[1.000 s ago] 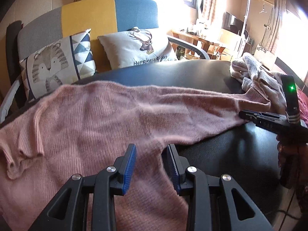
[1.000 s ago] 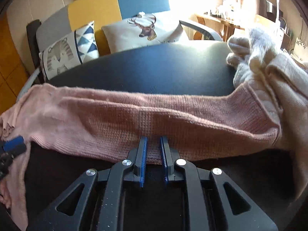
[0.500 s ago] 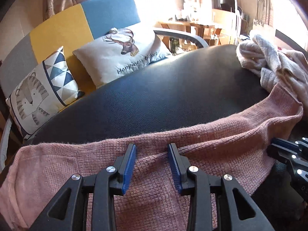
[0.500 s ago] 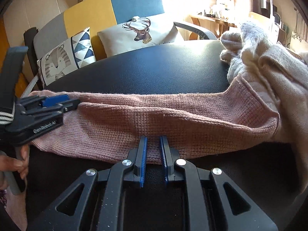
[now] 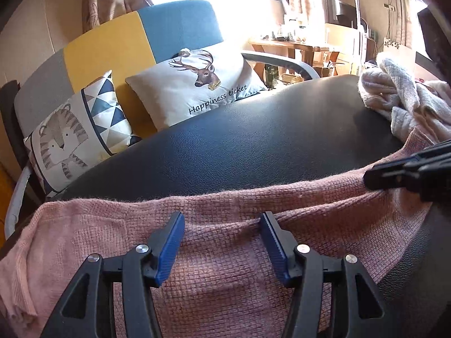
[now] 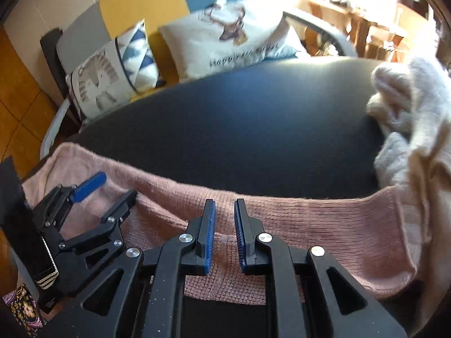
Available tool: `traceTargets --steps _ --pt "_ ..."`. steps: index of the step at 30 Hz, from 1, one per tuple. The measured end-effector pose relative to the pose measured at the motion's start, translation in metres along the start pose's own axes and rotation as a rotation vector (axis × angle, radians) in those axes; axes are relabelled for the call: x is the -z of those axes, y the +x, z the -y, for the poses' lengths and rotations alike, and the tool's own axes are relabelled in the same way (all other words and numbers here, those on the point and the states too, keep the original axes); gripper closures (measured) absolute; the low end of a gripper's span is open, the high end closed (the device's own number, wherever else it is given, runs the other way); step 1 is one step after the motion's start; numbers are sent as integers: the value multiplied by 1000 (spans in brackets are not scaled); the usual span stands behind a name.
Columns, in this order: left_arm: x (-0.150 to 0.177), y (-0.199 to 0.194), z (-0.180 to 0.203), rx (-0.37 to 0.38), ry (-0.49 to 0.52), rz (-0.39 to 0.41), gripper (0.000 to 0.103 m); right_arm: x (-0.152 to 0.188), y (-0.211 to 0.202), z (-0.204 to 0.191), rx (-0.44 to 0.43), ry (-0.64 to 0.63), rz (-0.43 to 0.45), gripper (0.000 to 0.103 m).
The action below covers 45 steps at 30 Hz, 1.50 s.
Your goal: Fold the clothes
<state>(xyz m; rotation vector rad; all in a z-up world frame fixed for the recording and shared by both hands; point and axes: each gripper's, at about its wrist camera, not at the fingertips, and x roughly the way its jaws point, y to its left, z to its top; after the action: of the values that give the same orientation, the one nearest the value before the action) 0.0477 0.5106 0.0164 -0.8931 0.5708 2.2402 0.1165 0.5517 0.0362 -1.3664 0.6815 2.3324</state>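
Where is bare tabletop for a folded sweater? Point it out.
The black tabletop lies bare between the pink sweater near the grippers and the far edge by the sofa cushions. The right end is crowded by a cream knit pile.

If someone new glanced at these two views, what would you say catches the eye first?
The pink knitted sweater draws the eye first, stretched in a long band across the near edge of the black table, with both grippers over it. Behind the table, a deer cushion and a tiger cushion rest on a grey, yellow and blue sofa. A crumpled cream garment sits at the table's right end.
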Motion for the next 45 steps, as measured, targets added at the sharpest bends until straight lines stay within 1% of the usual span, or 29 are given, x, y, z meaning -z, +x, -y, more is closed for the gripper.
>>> traceTargets --steps 1,2,3,4,7,10,12,13,15,18,19,20,21,23,25,26,28,30,32,34,36,37,38,40,41,43,45 --pt "0 1 1 1 3 -3 46 -2 12 2 5 0 -59 88" --pt "0 1 1 -1 5 -3 46 -3 20 2 8 -6 -85 88" --pt "0 1 2 -2 7 -2 46 -5 21 2 17 -18 -67 91" --pt "0 1 2 -3 8 -2 46 -8 22 2 43 -20 -53 91" --pt "-1 2 2 8 9 -7 46 -16 27 10 102 55 47 92" --pt "-1 4 0 25 -2 -14 45 -21 31 14 156 79 132 94" --pt "-1 5 -4 42 -17 -16 45 -20 34 9 232 29 183 94" --pt "0 5 -5 46 -25 -16 43 -18 35 7 261 1 208 94" --pt "0 6 -7 49 -32 -17 43 -16 34 8 259 -27 234 94" --pt "-1 6 -6 43 -28 -17 43 -19 24 23 182 36 199 93" --pt "-1 6 -6 43 -29 -17 43 -16 14 30 144 79 214 89" --pt "-1 6 -7 45 -31 -18 43 -13 4 37 107 118 233 89" --pt "-1 6 -7 47 -32 -19 43 -7 -9 41 76 128 271 89" --pt "-1 6 -7 48 -32 -19 43 5 -24 46 80 103 291 89" --pt "-2 6 -8 49 -32 -20 43 14 -25 53 76 75 239 89" --pt "-2 6 -9 51 -33 -20 43 18 -20 60 90 72 196 89" --pt "-2 5 -9 55 -35 -21 43 23 -11 80 128 85 177 92" --pt "-2 5 -9 62 -37 -21 42 22 -13 98 281 100 220 94" --pt "-2 5 -9 67 -36 -22 41 20 -14 116 318 154 247 95" --pt "-3 6 -8 64 -31 -25 41 18 -13 119 305 176 254 96" --pt "-4 6 -7 64 -25 -32 41 18 -6 105 392 113 248 95" --pt "-5 4 -7 77 -26 -41 41 17 -1 99 427 83 241 93" --pt "-6 2 -8 91 -27 -51 41 17 0 97 438 74 243 93" --pt "-3 -10 -14 158 -51 -61 41 16 3 93 456 60 249 93" --pt "0 -17 -18 190 -61 -58 41 17 3 96 438 73 258 93" --pt "10 -29 -28 199 -67 -61 41 21 2 102 387 104 270 93" --pt "21 -35 -37 207 -99 -78 42 24 1 107 343 131 282 93"
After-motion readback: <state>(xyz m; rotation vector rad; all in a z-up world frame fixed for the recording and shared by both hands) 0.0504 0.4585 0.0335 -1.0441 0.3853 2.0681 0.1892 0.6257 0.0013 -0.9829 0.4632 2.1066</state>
